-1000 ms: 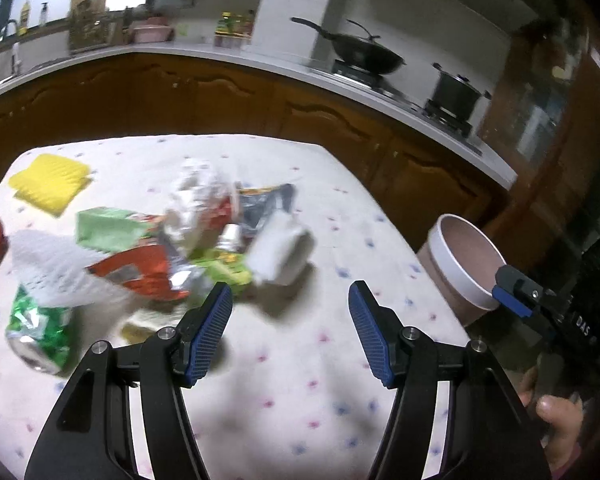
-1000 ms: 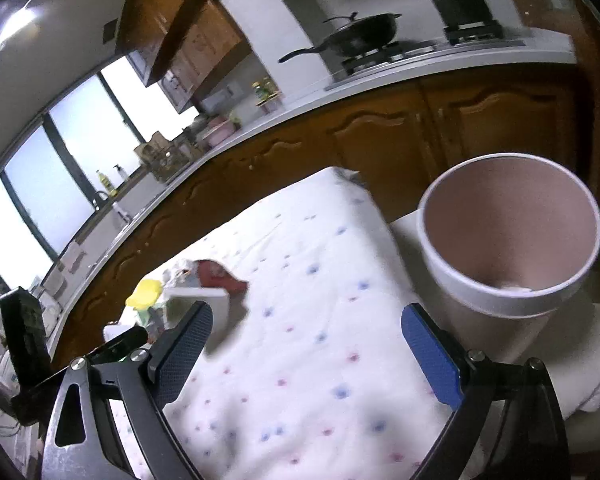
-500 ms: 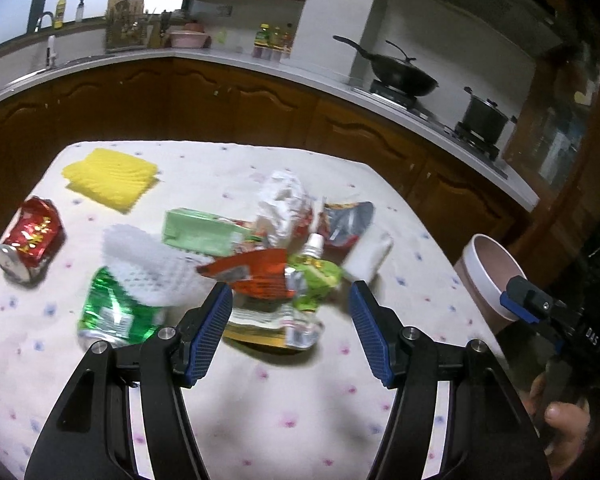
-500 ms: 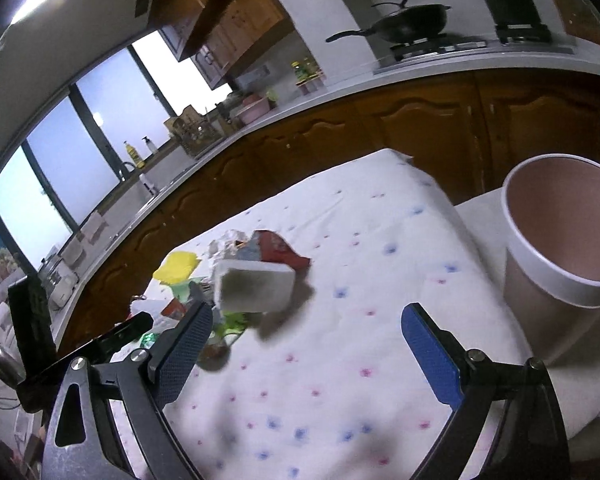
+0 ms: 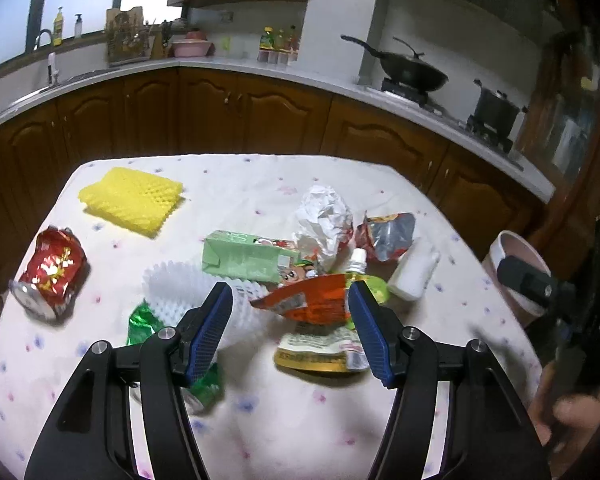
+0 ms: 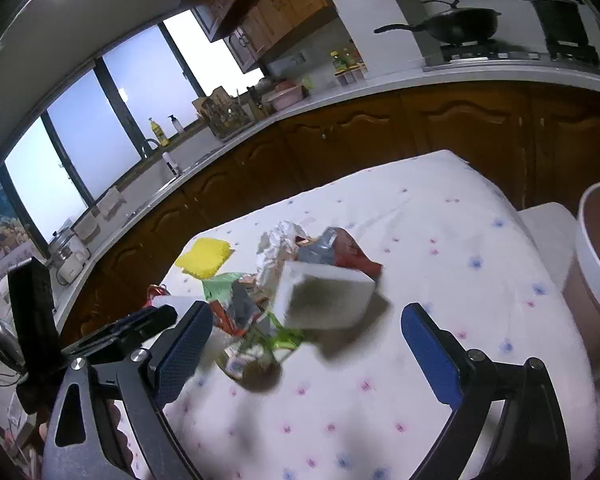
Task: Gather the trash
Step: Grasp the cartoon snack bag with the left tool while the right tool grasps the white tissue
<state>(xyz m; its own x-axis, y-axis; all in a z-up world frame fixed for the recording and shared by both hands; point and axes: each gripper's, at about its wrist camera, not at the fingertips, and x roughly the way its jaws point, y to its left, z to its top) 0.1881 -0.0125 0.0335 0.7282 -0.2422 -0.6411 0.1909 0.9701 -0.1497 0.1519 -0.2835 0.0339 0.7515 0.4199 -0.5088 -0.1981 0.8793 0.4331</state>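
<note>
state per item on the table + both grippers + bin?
left gripper: open, empty
right gripper: open, empty
red can: crushed, on its side
green carton: lying flat
white bottle: lying down
yellow foam net: flat
bin: upright, open-topped

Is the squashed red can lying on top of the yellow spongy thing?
No, the red can lies on the tablecloth apart from the yellow foam pad.

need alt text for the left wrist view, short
An open, empty left claw hovers over a pile of trash on a dotted tablecloth: green carton, crumpled white paper, orange wrapper, white foam net. A crushed red can and yellow foam net lie apart at left; a pink bin stands off the table's right edge.
</note>
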